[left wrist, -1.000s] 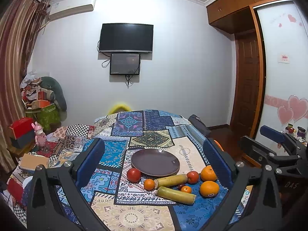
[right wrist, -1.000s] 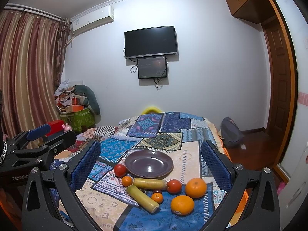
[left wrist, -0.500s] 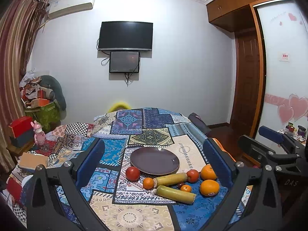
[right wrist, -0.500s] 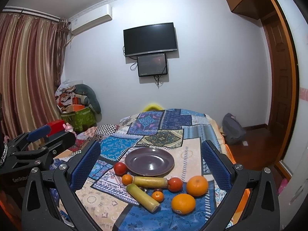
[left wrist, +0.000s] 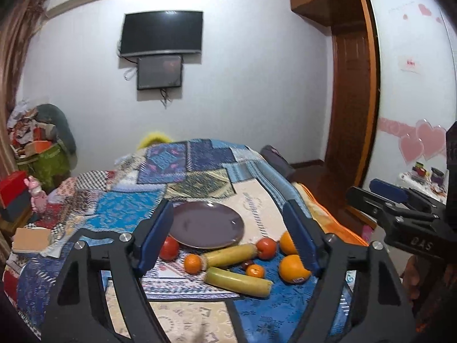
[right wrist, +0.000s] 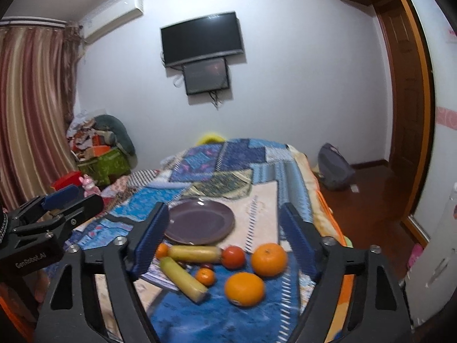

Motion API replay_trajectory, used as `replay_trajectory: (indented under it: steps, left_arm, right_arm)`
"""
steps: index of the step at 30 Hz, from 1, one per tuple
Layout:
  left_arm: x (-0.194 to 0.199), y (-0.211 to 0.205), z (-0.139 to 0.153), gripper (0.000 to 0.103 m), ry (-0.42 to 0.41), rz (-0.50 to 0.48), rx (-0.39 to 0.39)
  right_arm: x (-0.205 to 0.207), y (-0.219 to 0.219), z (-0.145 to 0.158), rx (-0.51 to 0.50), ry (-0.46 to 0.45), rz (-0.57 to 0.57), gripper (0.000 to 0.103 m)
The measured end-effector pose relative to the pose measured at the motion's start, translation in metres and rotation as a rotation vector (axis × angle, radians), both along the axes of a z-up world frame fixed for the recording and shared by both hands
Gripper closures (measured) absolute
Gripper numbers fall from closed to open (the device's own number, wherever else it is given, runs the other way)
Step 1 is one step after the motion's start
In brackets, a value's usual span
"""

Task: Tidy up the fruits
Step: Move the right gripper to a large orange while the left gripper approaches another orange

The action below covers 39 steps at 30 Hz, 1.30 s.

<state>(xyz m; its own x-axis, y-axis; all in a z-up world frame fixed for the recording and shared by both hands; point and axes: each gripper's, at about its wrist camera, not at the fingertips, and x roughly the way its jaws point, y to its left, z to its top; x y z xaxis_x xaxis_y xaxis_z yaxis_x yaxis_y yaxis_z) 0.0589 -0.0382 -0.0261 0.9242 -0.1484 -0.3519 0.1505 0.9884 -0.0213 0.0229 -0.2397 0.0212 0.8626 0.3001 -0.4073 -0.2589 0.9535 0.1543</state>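
A dark purple plate (left wrist: 206, 225) (right wrist: 198, 223) lies empty on a patchwork quilt (left wrist: 182, 168). In front of it lie two yellow-green bananas (left wrist: 237, 281) (right wrist: 182, 278), two tomatoes (left wrist: 169, 251) (right wrist: 233, 256), two big oranges (left wrist: 294, 267) (right wrist: 244, 288), small mandarins (left wrist: 192, 263) (right wrist: 205, 275) and a dark small fruit. My left gripper (left wrist: 228, 240) is open and empty above the fruit. My right gripper (right wrist: 225, 240) is open and empty above the fruit. Each shows in the other's view, the right (left wrist: 400, 208) and the left (right wrist: 51, 217).
The quilt covers a bed whose right edge drops to a wooden floor (right wrist: 371, 200) with a grey backpack (right wrist: 334, 167). Boxes and toys (left wrist: 34, 165) pile up at the left. A TV (left wrist: 162, 33) hangs on the far wall.
Both grippers have moved forward and down toward the fruit, so the plate and fruit look nearer. Both stay open. The fruit has not moved.
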Motion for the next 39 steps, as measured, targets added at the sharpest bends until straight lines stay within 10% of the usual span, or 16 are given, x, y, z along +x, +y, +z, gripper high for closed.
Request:
replay_trajectory:
  steps: [17,39]
  left_arm:
    - [0.094,-0.066,-0.073,0.030,0.308,-0.150,0.010]
    - [0.160,-0.059,-0.136,0.029,0.472,-0.131,0.017]
  right_arm:
    - [0.039,-0.040,-0.054,-0.017,0.259,-0.015,0.041]
    - [0.108,-0.019,-0.121,-0.043,0.489,0.040,0.039]
